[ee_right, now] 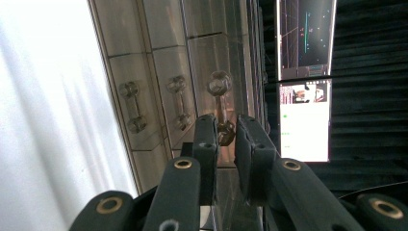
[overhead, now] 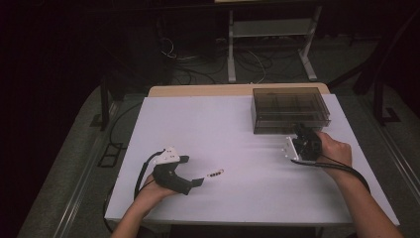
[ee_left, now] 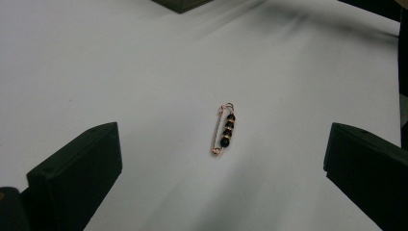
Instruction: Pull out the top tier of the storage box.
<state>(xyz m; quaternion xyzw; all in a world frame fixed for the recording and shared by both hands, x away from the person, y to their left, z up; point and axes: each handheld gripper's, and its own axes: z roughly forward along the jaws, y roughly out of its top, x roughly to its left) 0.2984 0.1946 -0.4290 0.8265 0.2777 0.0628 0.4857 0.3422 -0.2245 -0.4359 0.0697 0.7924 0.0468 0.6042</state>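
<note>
A small gold safety pin [ee_left: 224,129] strung with dark beads lies flat on the white table [overhead: 233,144]. My left gripper [ee_left: 222,144] stands open just short of it, one black jaw on each side; from above the pin [overhead: 215,173] lies just right of the left gripper [overhead: 193,171]. A smoky clear drawer box [overhead: 289,109] stands at the back right. My right gripper [overhead: 302,136] is at its front, shut on a clear drawer handle [ee_right: 220,96]. In its own view the right gripper [ee_right: 225,126] pinches the handle's lower knob.
Two more clear handles [ee_right: 131,107] [ee_right: 178,101] sit on neighbouring drawers. Lit monitor screens [ee_right: 305,120] glow beyond the box. A corner of the box [ee_left: 180,4] shows far ahead of the pin. Cables and a white stand frame [overhead: 270,29] lie on the floor behind the table.
</note>
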